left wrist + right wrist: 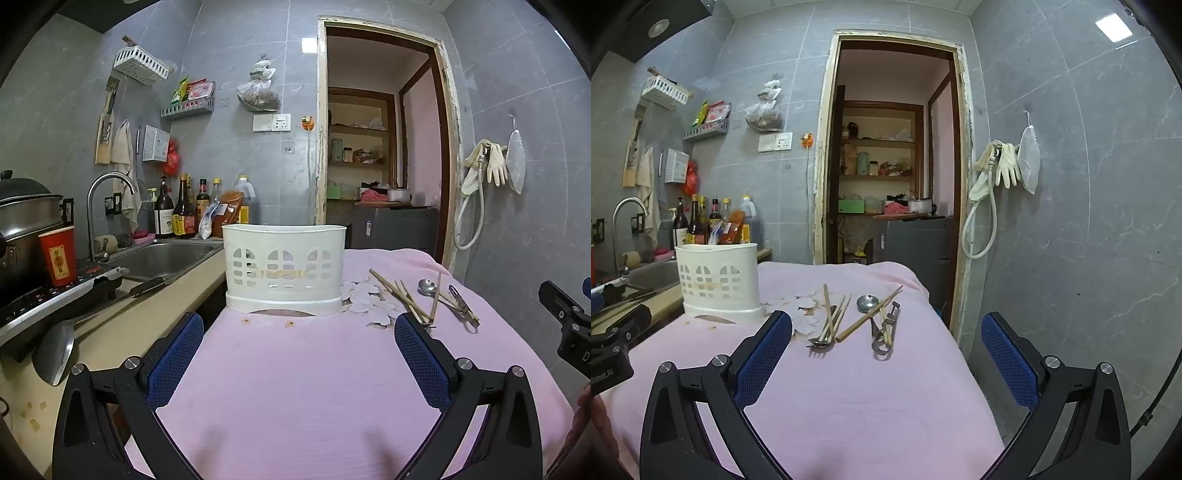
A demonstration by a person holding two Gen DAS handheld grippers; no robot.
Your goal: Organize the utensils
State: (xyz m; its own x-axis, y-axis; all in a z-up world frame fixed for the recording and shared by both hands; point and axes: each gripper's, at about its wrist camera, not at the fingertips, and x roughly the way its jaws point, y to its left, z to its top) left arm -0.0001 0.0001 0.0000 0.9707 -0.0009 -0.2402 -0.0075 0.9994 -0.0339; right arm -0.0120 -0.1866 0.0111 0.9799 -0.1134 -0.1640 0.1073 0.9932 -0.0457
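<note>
A white slotted utensil holder (284,269) stands upright on the pink cloth (295,369), straight ahead of my open, empty left gripper (299,328). It also shows in the right wrist view (718,282) at the left. Loose utensils lie on the cloth: wooden chopsticks (868,317), a metal spoon (867,303), a fork (820,341) and a metal peeler (884,334). In the left wrist view the chopsticks (400,295) and spoon (428,287) lie to the holder's right. My right gripper (886,328) is open and empty, just short of the pile.
A steel sink (162,258) with a tap, sauce bottles (181,210), a pot (26,221) and a red cup (59,256) are on the counter at the left. An open doorway (890,147) is behind the table. The cloth's right edge (945,317) drops off beside the tiled wall.
</note>
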